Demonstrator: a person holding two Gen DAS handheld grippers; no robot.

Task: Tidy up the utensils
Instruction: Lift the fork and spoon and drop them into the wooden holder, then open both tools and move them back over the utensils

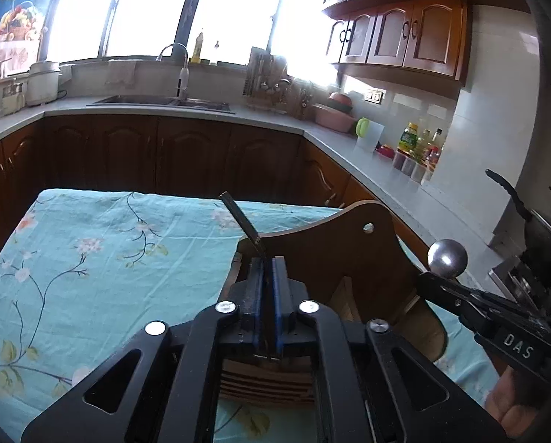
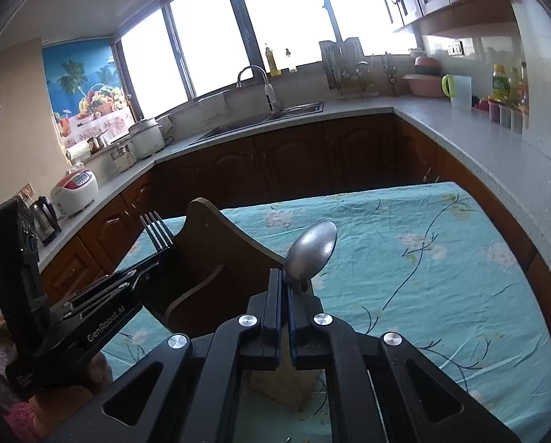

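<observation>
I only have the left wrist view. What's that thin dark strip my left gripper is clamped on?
Observer: The right wrist view shows it side-on. It is a fork, tines pointing up, held in the left gripper beside the wooden holder.
Operator: And the round metal ball off to my right?
Observer: That is a spoon. Its oval bowl points up, and the right gripper is shut on the neck just below it, above the floral cloth.
</observation>
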